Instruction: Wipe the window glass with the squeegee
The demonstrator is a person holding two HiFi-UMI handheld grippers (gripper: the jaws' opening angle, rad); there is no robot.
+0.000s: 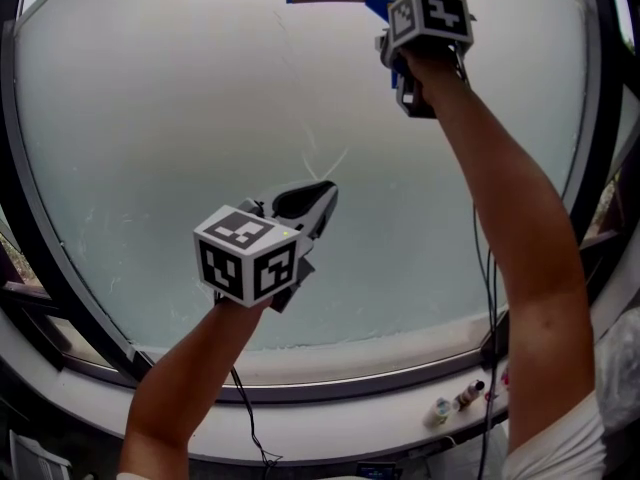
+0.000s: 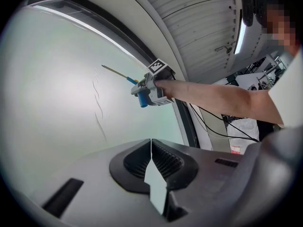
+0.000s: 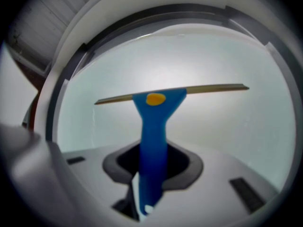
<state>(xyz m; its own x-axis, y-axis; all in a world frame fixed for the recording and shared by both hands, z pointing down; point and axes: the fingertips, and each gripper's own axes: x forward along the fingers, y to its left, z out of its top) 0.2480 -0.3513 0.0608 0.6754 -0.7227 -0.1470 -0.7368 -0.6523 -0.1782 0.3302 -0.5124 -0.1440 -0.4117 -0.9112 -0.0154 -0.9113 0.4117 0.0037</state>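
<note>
Right gripper view: squeegee (image 3: pixel 155 122) at window glass (image 3: pixel 222 126).
Right gripper (image 3: pixel 152 167) fingers (image 3: pixel 184 163) clamp its handle, blade beyond them; left gripper (image 2: pixel 151 143) fingers (image 2: pixel 169 161) closed, empty.

Left claw (image 2: pixel 151 148): grey plastic shell, black ribbed pads (image 2: pixel 166 161), rectangular slots. Right claw (image 3: pixel 151 174): same grey shell, black inner lining. Each topped by white cube (image 1: pixel 247 253) with black square markers. Thin black cables (image 1: pixel 245 408) under arms. White short sleeve (image 1: pixel 560 448).
</note>
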